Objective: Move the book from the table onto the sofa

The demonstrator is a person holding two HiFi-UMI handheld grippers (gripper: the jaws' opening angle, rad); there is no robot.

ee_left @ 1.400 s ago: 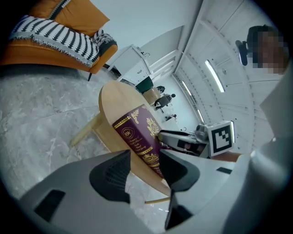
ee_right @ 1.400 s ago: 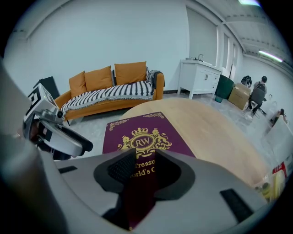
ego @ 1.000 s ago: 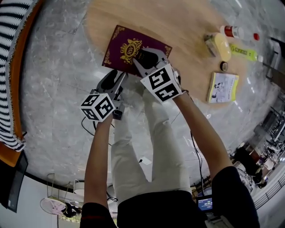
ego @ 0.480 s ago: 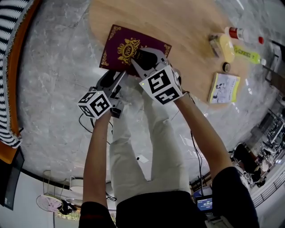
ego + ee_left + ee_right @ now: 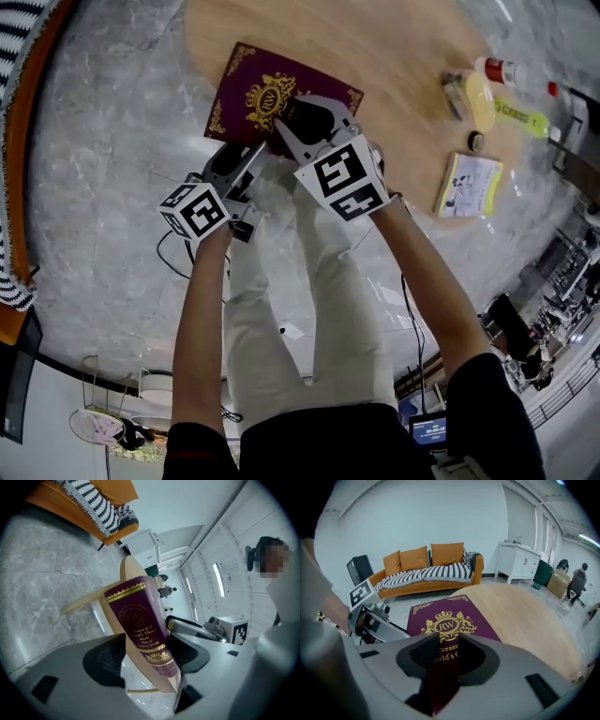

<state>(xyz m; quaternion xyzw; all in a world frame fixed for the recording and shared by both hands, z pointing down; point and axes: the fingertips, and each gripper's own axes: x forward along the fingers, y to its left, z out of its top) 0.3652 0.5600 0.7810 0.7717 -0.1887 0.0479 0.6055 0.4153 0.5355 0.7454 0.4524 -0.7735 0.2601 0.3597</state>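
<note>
A maroon book (image 5: 267,94) with gold crest lies on the round wooden table (image 5: 394,47), its near-left part past the table's edge. My right gripper (image 5: 298,117) is shut on the book's near edge; in the right gripper view the cover (image 5: 440,616) runs down between the pads (image 5: 449,651). My left gripper (image 5: 248,161) is at the book's near-left corner. Its jaws have just been opening, and the book (image 5: 140,620) and the table's edge stand between them (image 5: 145,656) with the pads off them. The orange sofa (image 5: 426,573) with striped throw stands beyond the table.
On the table's right part lie a yellow bottle (image 5: 476,101), a red-capped bottle (image 5: 497,68), a green tube (image 5: 520,114) and a thin booklet (image 5: 471,185). Marble floor surrounds the table. A white cabinet (image 5: 520,562) stands right of the sofa. People (image 5: 579,581) are far off.
The book has turned a little, its far-left corner now further over the table's edge. The left gripper's cube has shifted slightly left. The right gripper has stayed on the book.
</note>
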